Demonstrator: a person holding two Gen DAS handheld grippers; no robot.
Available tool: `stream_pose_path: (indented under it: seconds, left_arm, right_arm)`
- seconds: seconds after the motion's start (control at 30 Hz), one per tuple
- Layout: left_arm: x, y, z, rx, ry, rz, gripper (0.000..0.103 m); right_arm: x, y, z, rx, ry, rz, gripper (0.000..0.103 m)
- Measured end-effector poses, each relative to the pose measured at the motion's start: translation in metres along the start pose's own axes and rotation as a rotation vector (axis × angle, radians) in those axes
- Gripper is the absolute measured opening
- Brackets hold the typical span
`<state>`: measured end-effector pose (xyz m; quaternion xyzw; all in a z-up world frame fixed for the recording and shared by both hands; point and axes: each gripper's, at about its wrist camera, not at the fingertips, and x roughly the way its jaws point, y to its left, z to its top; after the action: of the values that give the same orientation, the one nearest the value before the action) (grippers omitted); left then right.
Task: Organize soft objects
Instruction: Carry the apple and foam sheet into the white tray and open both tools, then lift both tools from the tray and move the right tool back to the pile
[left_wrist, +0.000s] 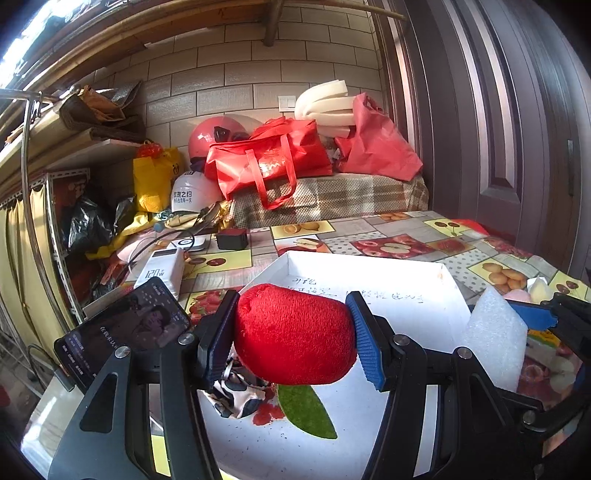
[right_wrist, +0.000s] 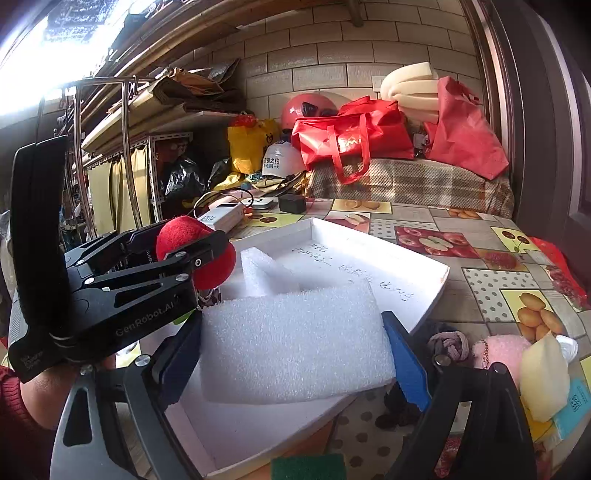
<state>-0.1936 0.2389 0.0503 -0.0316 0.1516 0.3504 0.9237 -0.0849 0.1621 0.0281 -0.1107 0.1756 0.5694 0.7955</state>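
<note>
My left gripper (left_wrist: 293, 336) is shut on a red plush ball (left_wrist: 295, 354), held just above the near end of the white tray (left_wrist: 369, 258). Beneath the ball show a green leaf-shaped piece (left_wrist: 306, 410) and a black-and-white patterned cloth (left_wrist: 236, 391). My right gripper (right_wrist: 293, 350) is shut on a white foam block (right_wrist: 295, 343), its blue pads pressing both sides, over the tray's near edge (right_wrist: 436, 291). A smaller foam piece (right_wrist: 258, 269) lies inside the tray. In the right wrist view the left gripper (right_wrist: 195, 254) and its red plush ball (right_wrist: 218, 266) are at the left.
Right of the tray on the fruit-print tablecloth lie a grey knotted cloth (right_wrist: 448, 343), a pink plush (right_wrist: 506, 350) and a cream sponge (right_wrist: 545, 380). A green scouring pad (right_wrist: 308, 467) is at the near edge. A phone (left_wrist: 125, 332) and a power bank (left_wrist: 162, 271) are left of the tray.
</note>
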Motion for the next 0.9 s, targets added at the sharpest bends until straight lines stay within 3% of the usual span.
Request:
stream_pose_path:
  seconds: [0.17,0.43,0.53,0.6,0.9]
  left_arm:
    - [0.017,0.012,0.002,-0.056,0.065,0.0,0.059]
    - [0.018,0.01,0.003,-0.043,0.059,0.006,0.062]
    - [0.015,0.008,0.003,-0.04,0.039,0.027,0.082]
    - [0.012,0.009,0.003,-0.04,0.024,0.035,0.103]
    - [0.008,0.009,0.004,-0.048,0.013,0.035,0.103]
  right_arm:
    - [0.023,-0.017,0.006,0.06,0.05,-0.042,0.091]
    - [0.035,-0.013,0.008,0.047,0.101,-0.072,0.093]
    - [0.036,-0.011,0.009,0.028,0.106,-0.109,0.103]
    - [0.032,-0.01,0.009,0.023,0.089,-0.111,0.103]
    - [0.026,-0.011,0.011,0.023,0.056,-0.129,0.103]
